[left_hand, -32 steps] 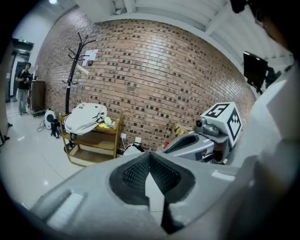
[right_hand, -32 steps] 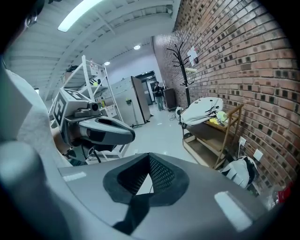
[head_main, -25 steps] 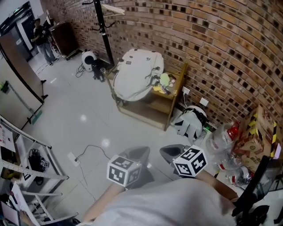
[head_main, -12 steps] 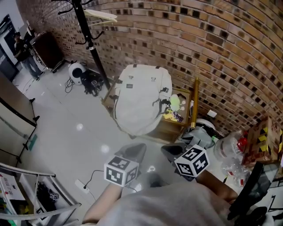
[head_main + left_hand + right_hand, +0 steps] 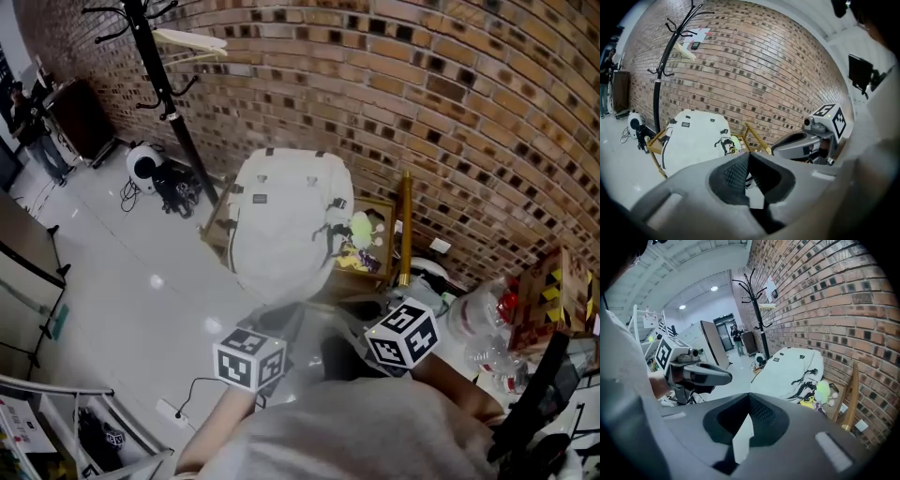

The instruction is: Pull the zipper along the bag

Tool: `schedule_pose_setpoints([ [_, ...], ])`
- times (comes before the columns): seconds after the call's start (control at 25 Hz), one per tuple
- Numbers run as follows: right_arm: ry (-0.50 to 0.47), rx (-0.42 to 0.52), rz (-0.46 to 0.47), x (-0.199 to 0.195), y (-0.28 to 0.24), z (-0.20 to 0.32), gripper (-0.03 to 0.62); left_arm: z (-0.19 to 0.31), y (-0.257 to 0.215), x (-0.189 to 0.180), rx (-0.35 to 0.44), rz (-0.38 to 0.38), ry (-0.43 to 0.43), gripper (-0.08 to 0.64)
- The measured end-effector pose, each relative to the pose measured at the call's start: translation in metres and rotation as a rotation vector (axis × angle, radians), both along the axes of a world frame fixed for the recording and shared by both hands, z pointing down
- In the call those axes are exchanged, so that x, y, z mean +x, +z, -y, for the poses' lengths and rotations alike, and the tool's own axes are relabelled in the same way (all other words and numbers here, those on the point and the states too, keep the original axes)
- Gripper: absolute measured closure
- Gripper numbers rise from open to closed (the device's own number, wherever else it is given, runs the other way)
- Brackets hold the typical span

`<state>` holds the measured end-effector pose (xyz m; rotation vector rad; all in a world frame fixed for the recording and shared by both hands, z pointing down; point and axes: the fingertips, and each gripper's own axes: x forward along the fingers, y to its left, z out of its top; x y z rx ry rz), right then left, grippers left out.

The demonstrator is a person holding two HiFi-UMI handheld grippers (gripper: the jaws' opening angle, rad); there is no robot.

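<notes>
Backpack (image 5: 281,220) lay on wooden rack (image 5: 380,200), zipping not begun; left gripper (image 5: 749,154) and right gripper (image 5: 750,393) hung clenched, empty, well short.

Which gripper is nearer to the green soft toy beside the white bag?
Right. The right gripper is in front of the green soft toy; the left gripper is further left, in front of the white bag.

Bright, even light; fisheye edges — foreground soft.
</notes>
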<state>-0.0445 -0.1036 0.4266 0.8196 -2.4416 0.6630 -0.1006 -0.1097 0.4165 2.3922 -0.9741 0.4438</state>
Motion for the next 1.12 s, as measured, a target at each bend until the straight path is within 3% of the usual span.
schedule_pose_setpoints([
  [0.2,0.008,0.002,0.022,0.007,0.003,0.036,0.594,0.031,0.002,0.005,0.016,0.033,0.004,0.558],
  [0.68,0.002,-0.097,0.059,0.027,0.04,0.131,0.595,0.143,0.046,0.037,-0.058,0.097,0.039,0.558],
  [0.76,0.003,-0.119,0.069,0.03,0.048,0.143,0.594,0.159,0.062,0.045,-0.076,0.129,0.069,0.501],
  [0.96,0.013,-0.184,0.079,0.038,0.072,0.166,0.595,0.194,0.104,0.058,-0.13,0.213,0.106,0.471],
  [1.12,0.032,-0.216,0.083,0.044,0.086,0.179,0.595,0.218,0.132,0.07,-0.099,0.317,0.156,0.382],
])
